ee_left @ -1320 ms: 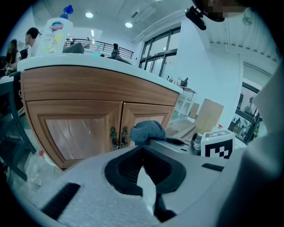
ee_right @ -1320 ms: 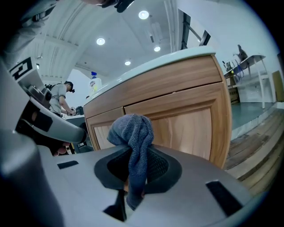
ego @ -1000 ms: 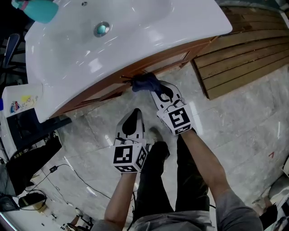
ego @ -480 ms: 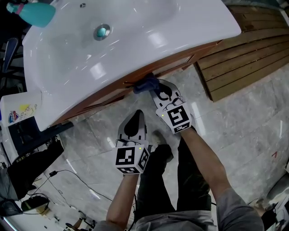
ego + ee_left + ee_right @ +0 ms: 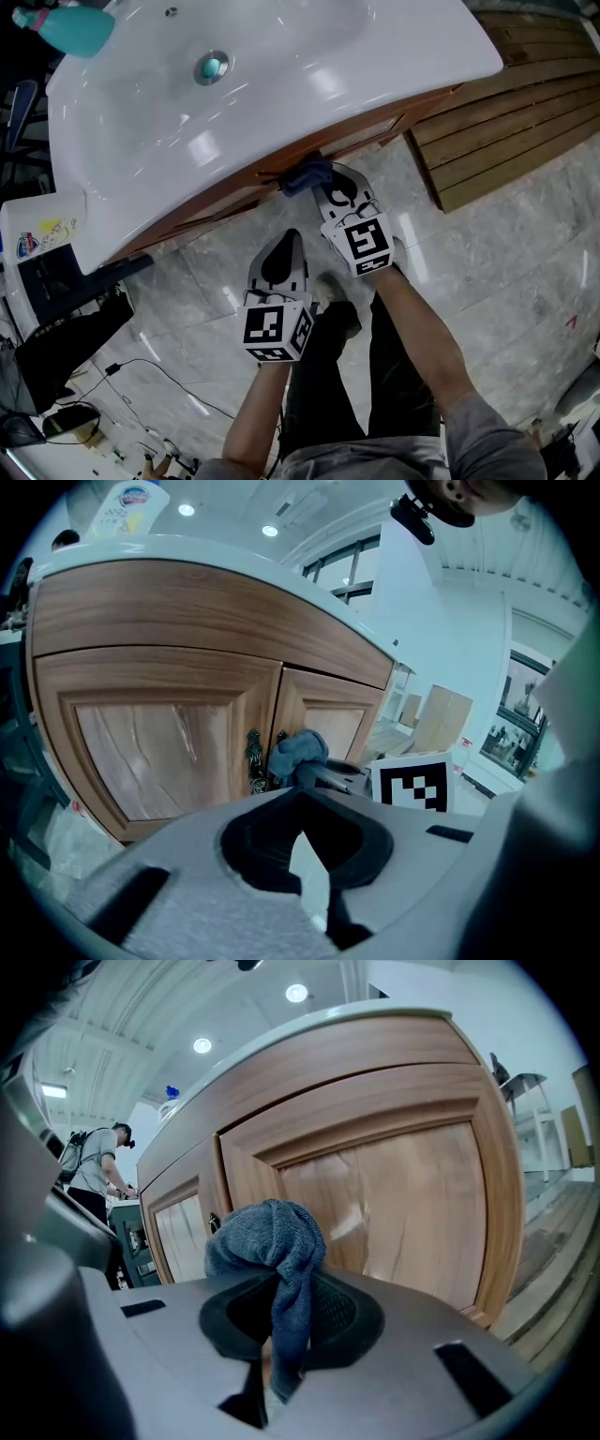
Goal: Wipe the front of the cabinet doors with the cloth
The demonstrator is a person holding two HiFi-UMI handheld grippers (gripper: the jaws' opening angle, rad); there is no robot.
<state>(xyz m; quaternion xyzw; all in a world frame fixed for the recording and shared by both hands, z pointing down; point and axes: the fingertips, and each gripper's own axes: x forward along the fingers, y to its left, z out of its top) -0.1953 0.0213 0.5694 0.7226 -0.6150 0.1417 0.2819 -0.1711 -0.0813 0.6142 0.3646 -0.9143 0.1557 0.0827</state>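
Our right gripper (image 5: 317,182), clamped on the cloth (image 5: 304,173), has edged right along the cabinet doors (image 5: 394,1194) (mid-wipe, we judge). Next we sweep onward. Our left gripper (image 5: 280,255) is closed and empty.

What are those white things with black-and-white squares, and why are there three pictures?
A person holds a grabbing tool in each hand. One picture looks down from a camera on the person's head. The other two come from cameras riding on each tool. The right claw pinches a crumpled blue-grey cloth right by the brown wooden cabinet doors, under the glossy white sink. The left claw is shut and empty, hanging above the grey marble floor.
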